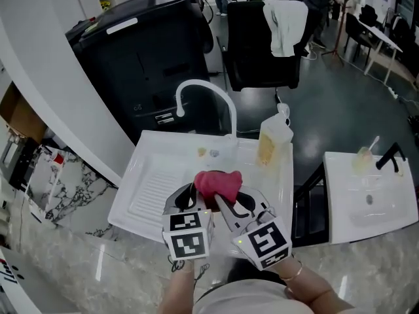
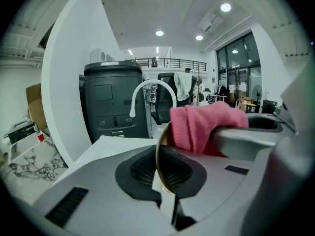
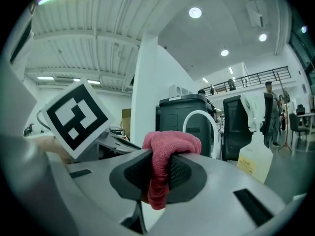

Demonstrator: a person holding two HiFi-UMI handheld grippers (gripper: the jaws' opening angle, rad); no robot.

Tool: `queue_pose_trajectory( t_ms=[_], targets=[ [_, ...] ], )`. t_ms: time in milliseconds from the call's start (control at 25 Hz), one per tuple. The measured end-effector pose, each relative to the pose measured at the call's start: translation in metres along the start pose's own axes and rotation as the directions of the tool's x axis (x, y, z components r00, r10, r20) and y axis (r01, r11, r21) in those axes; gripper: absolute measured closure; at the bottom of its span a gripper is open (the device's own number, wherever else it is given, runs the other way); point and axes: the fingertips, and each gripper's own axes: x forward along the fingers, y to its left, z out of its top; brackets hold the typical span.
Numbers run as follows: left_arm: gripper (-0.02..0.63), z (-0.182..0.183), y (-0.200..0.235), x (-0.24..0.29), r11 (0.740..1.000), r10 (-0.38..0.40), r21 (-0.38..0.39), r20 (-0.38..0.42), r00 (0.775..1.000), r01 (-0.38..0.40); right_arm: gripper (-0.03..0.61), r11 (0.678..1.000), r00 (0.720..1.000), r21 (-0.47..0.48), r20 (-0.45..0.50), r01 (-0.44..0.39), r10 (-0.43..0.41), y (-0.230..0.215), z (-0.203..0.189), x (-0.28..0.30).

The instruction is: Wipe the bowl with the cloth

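Observation:
My left gripper (image 1: 190, 195) is shut on the thin rim of the bowl (image 2: 159, 154), which the left gripper view shows edge-on as a brownish arc between the pads. My right gripper (image 1: 230, 199) is shut on a pink cloth (image 1: 218, 182). The cloth (image 2: 203, 126) bunches over the bowl's far side, right next to the left gripper (image 2: 158, 165). In the right gripper view the cloth (image 3: 165, 154) hangs folded between the right gripper's (image 3: 158, 175) pads. Both grippers are raised above the sink, close together. In the head view the cloth and grippers hide the bowl.
Below lies a white sink (image 1: 152, 175) with a ribbed drainboard and a curved white faucet (image 1: 203, 94). A soap bottle (image 1: 273, 139) stands at its right rim. Behind are a black bin (image 1: 141, 51) and a black chair (image 1: 262, 51). A second white basin (image 1: 373, 205) sits right.

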Motion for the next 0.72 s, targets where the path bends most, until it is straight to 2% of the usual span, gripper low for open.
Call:
queue_pose_trajectory(
  t_ms=[200, 480, 720],
  targets=[
    [0.586, -0.003, -0.009, -0.010, 1.000, -0.022, -0.005, -0.003, 1.000, 0.022, 0.523, 0.993, 0.998, -0.115, -0.050, 0.037, -0.043, 0.010, -0.005, 0.009],
    [0.584, -0.015, -0.010, -0.014, 0.996, -0.069, -0.066, -0.028, 0.997, 0.067, 0.522, 0.958, 0.982, -0.268, -0.124, 0.104, -0.141, 0.002, -0.023, 0.015],
    [0.584, -0.024, -0.011, -0.010, 0.994, -0.082, -0.083, -0.049, 0.995, 0.077, 0.522, 0.943, 0.968, -0.302, -0.159, 0.140, -0.195, -0.007, -0.034, 0.012]
  ],
)
